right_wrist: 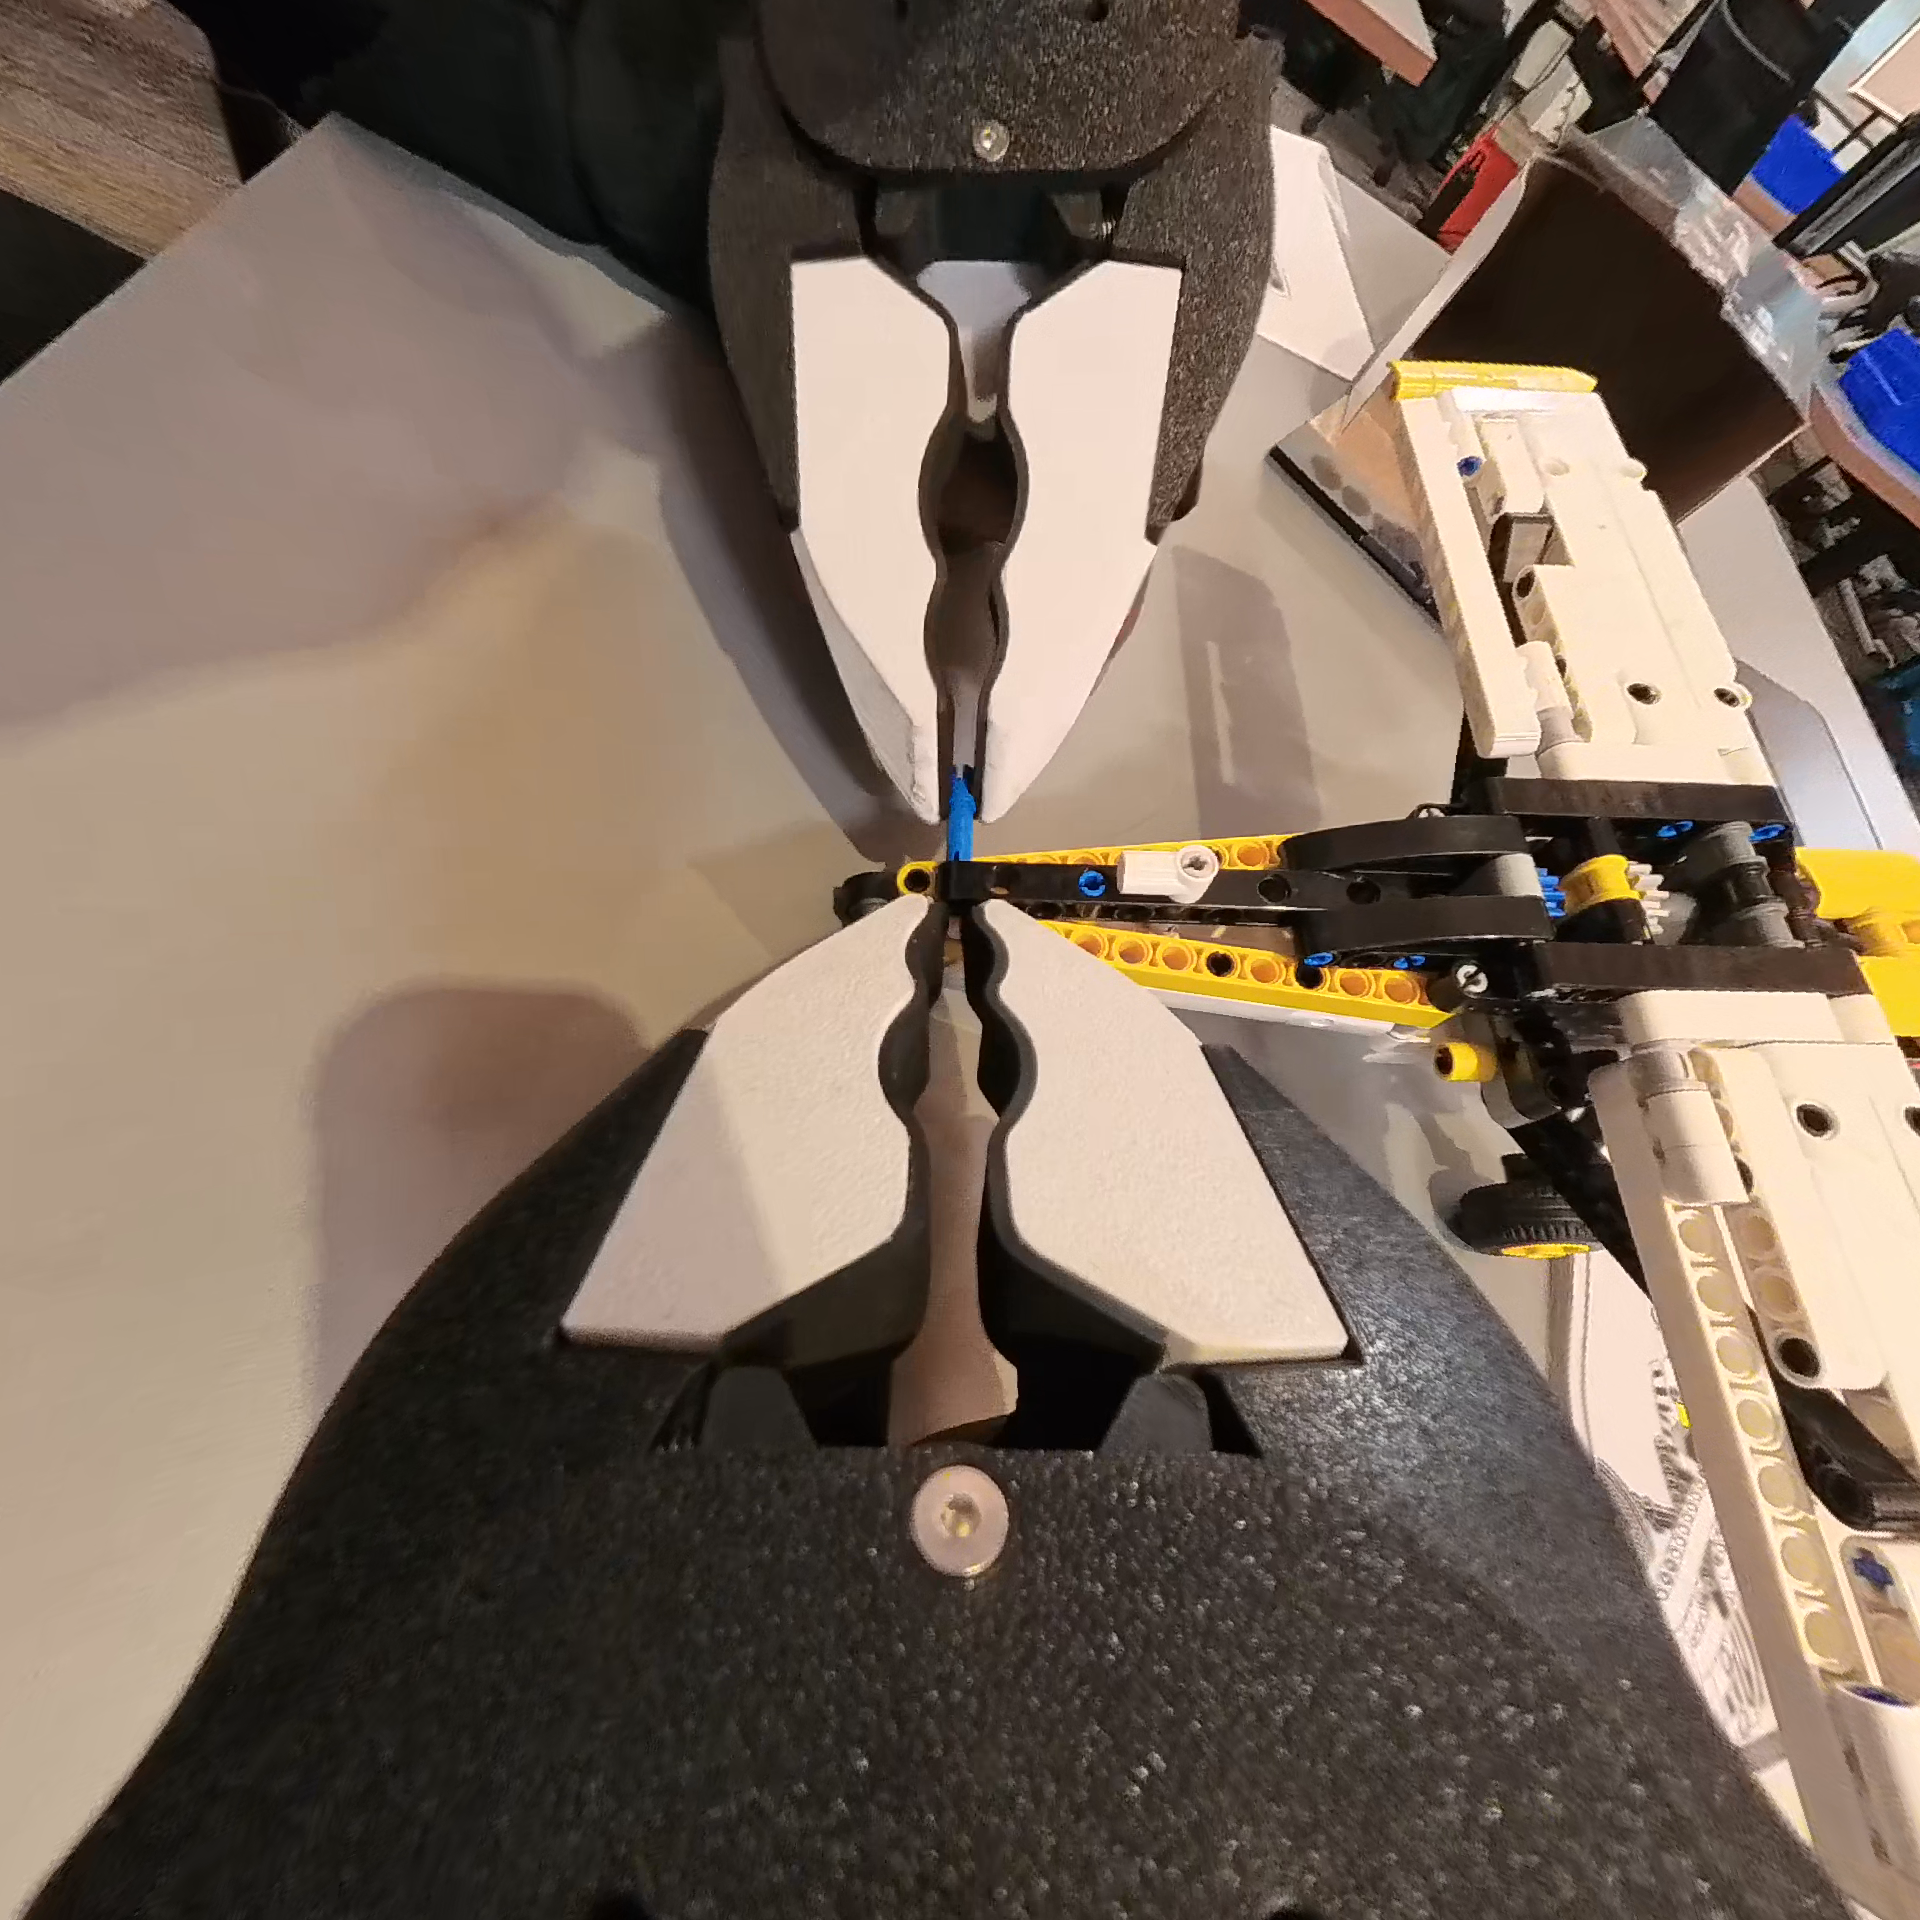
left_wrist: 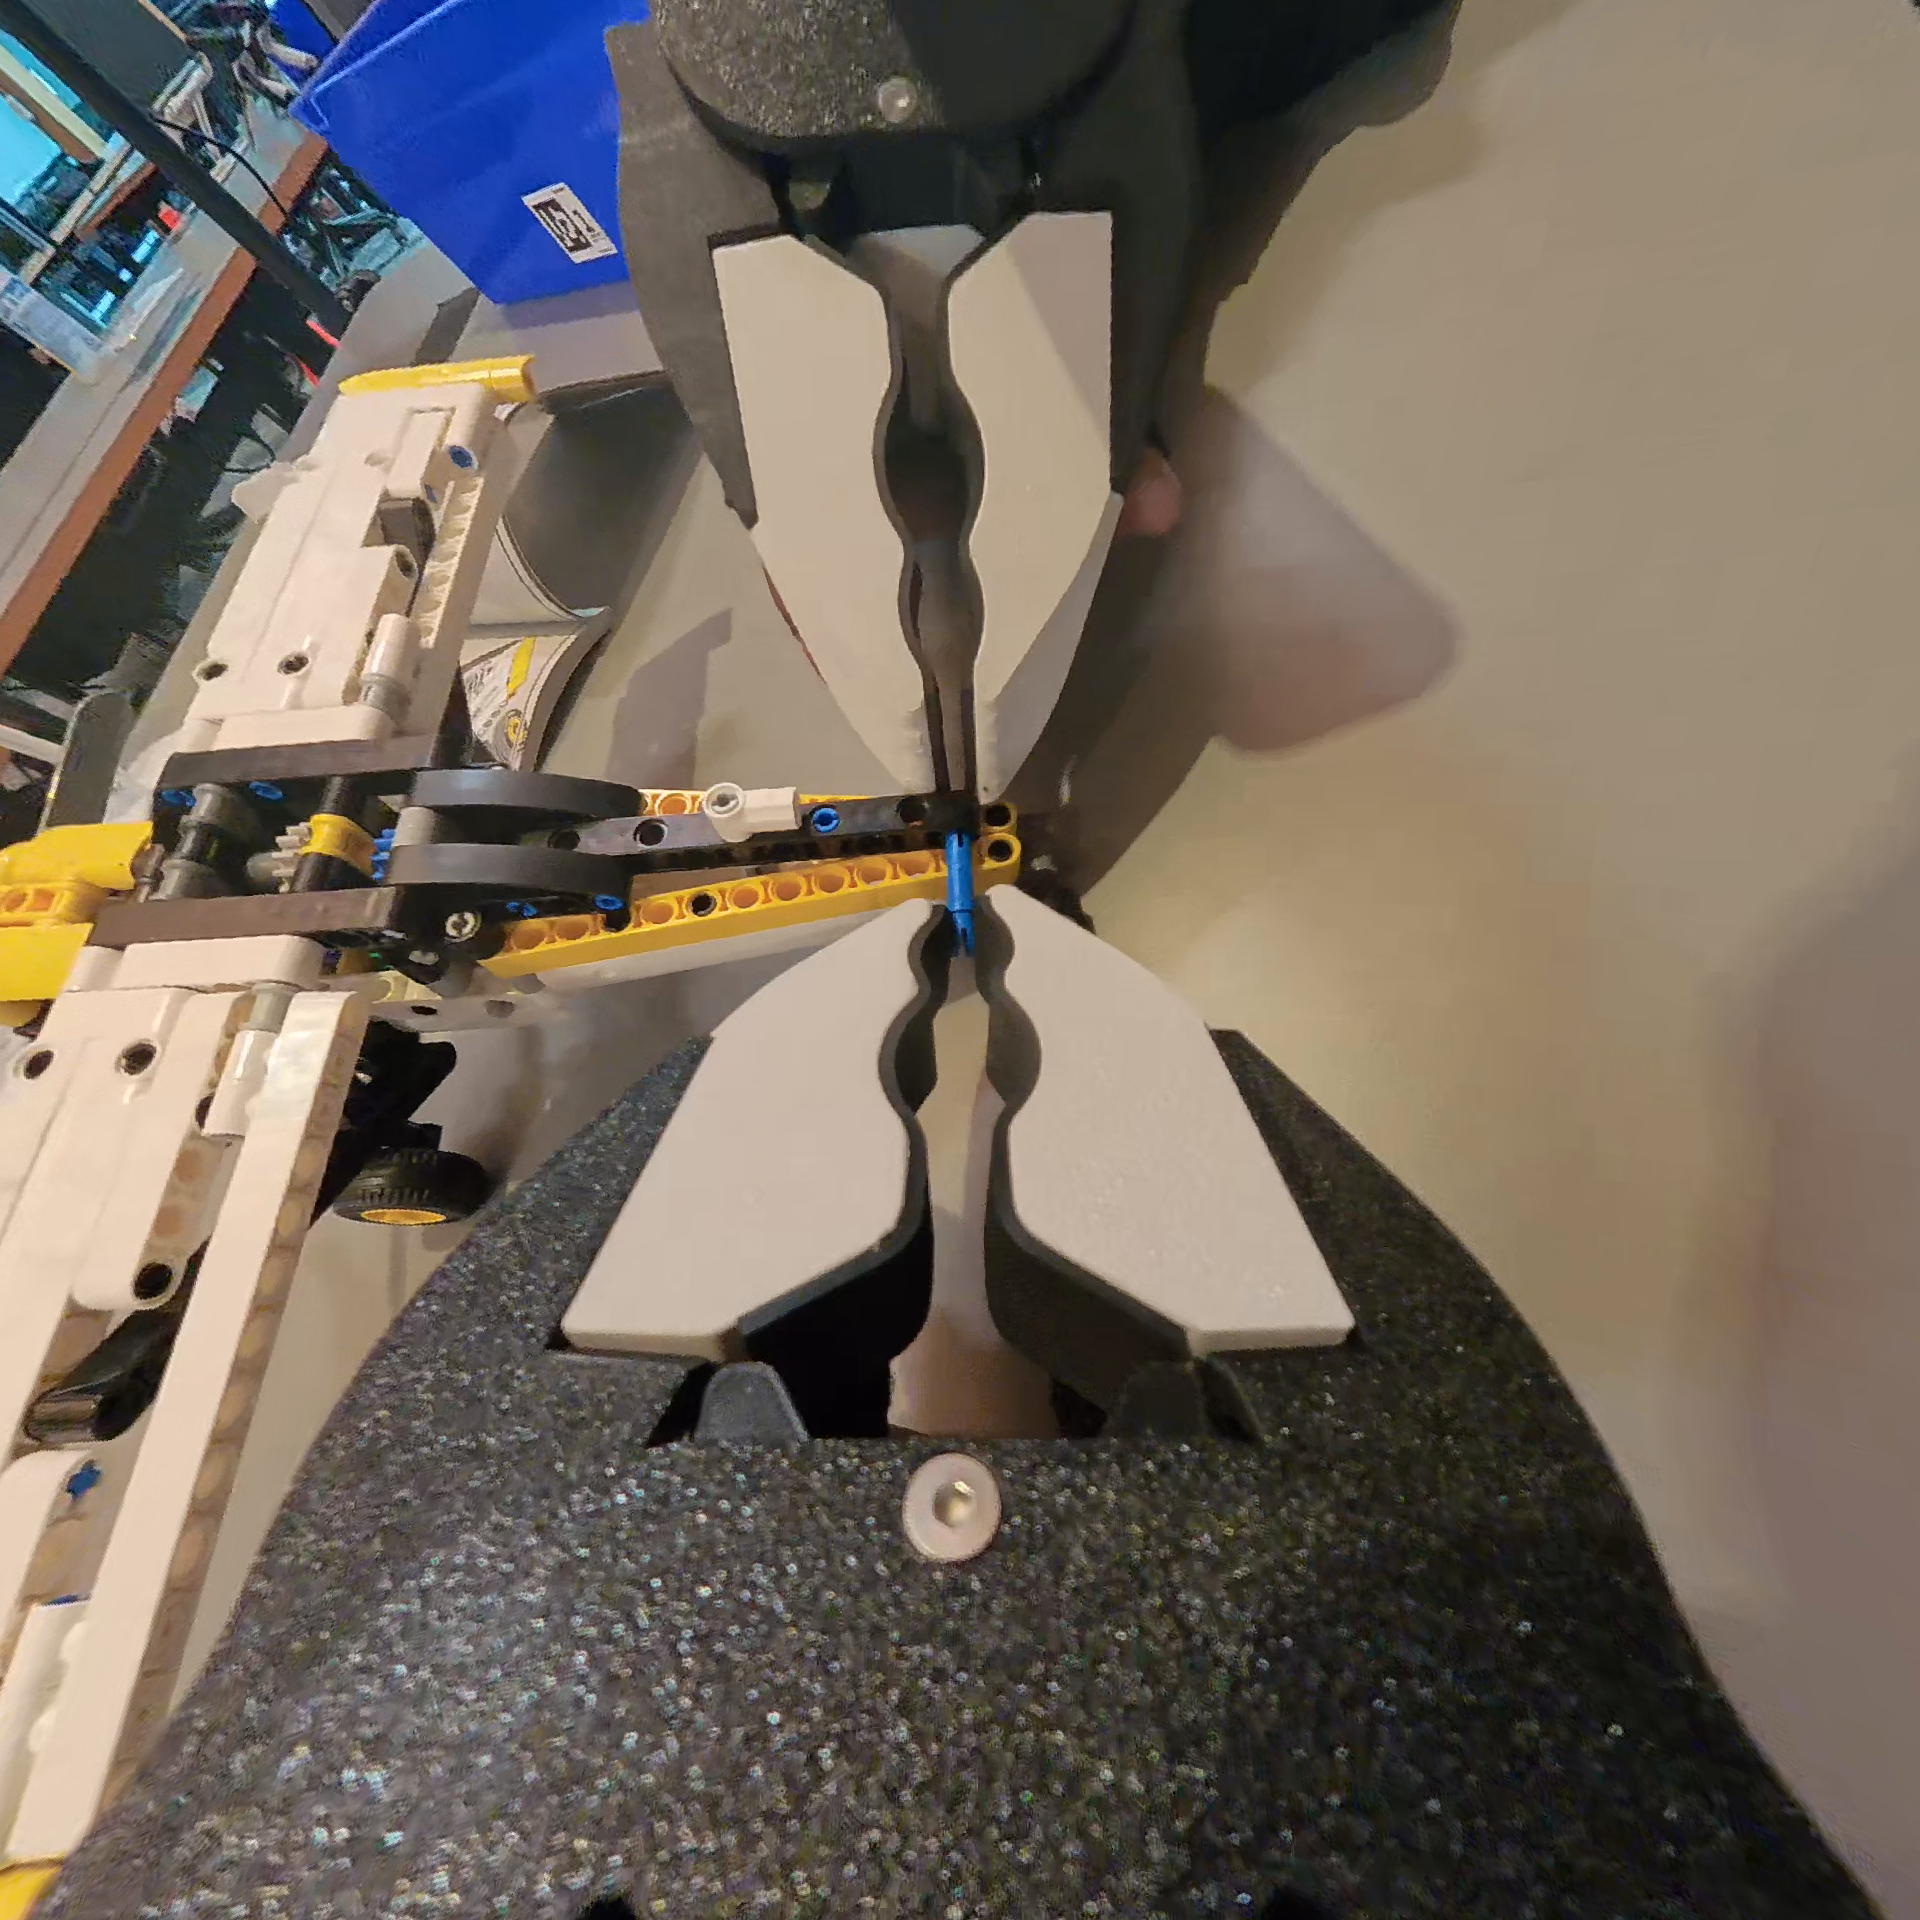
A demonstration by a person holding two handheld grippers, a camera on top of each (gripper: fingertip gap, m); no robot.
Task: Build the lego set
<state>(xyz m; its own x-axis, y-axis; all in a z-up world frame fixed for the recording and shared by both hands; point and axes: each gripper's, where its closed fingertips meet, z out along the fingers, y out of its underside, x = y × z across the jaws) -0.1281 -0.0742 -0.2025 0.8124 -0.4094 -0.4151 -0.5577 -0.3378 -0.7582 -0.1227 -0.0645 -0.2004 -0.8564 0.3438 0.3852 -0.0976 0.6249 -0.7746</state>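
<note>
- Nearest the left wrist camera, the left claw (left_wrist: 957, 928) is clamped on the near end of a thin blue pin (left_wrist: 958, 875); its pads (left_wrist: 997, 914) press the pin from both sides.
- Facing it, the right claw (right_wrist: 954, 914) is closed on the tip of a black beam (right_wrist: 1039, 883), right where the pin enters.
- One blue pin is held; it stands across the far end of the yellow beams (left_wrist: 790, 899) of a toy vehicle (right_wrist: 1621, 831) on the desk (right_wrist: 312, 727).
- My guess is that the pin is very light, hard plastic and rather slippery, so it could twist or pop out of a tip grip; holding it by the free end, square to the hole, seems best.
- The vehicle looks stiff but built of push-fit parts, so it may flex or come apart under side force.
- Counted: two claws, one vehicle, two long yellow beams, one black beam between them, one small white connector (left_wrist: 750, 809), one wheel (left_wrist: 410, 1195) in sight.
- A blue bin (left_wrist: 488, 135) stands behind.
</note>
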